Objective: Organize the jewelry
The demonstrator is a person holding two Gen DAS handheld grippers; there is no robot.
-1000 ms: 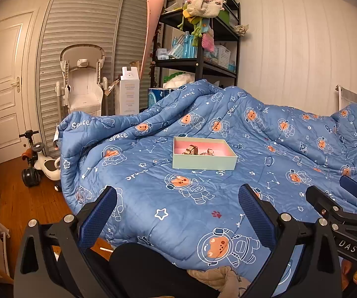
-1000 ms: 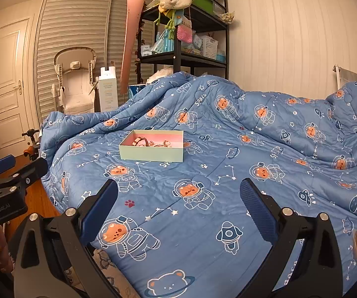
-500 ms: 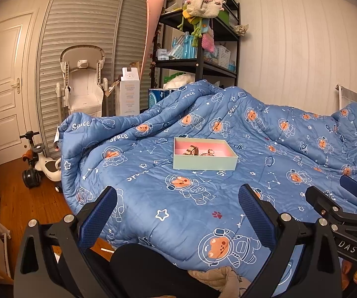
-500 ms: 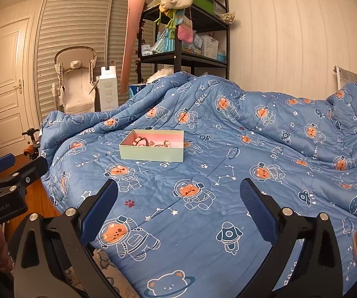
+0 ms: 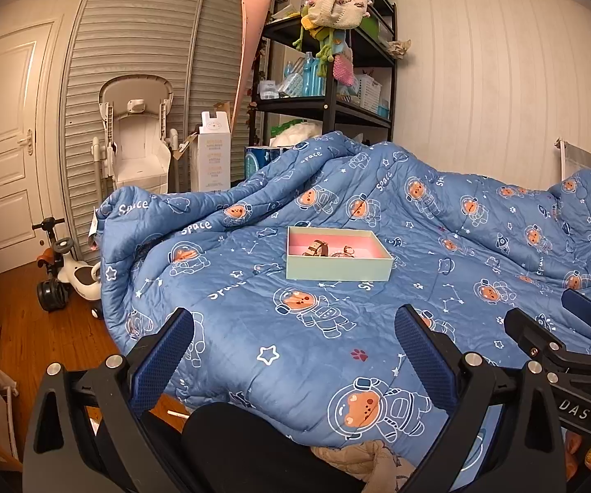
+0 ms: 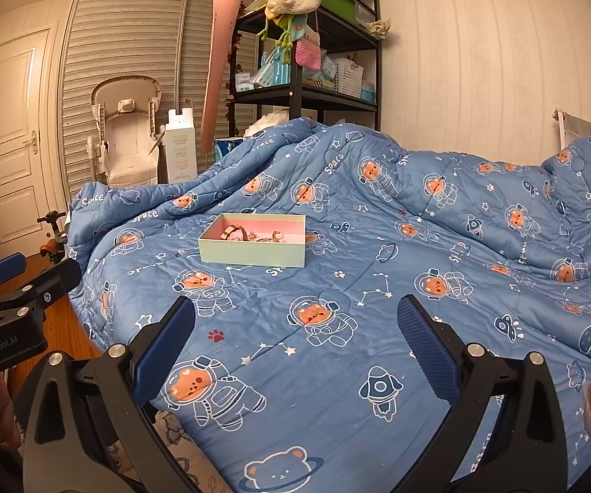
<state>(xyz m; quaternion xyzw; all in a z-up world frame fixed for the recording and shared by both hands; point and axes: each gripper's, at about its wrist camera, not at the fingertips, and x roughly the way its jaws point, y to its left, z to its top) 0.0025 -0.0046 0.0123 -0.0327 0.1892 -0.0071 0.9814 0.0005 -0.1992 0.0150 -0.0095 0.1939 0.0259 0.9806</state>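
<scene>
A shallow pale green box (image 5: 338,269) with a pink inside lies on the blue quilt (image 5: 295,328). It holds a brown strap-like piece (image 5: 316,247) and small gold-coloured jewelry (image 5: 345,251). The box also shows in the right wrist view (image 6: 253,251). My left gripper (image 5: 293,355) is open and empty, well short of the box. My right gripper (image 6: 295,349) is open and empty, also well short of it. Each gripper appears at the edge of the other's view.
A black shelf rack (image 5: 328,102) with hanging knitted bags stands behind the bed. A white high chair (image 5: 135,139), a tall carton (image 5: 213,152) and a toy ride-on (image 5: 63,271) stand on the wooden floor at left. The quilt bunches up at the far side.
</scene>
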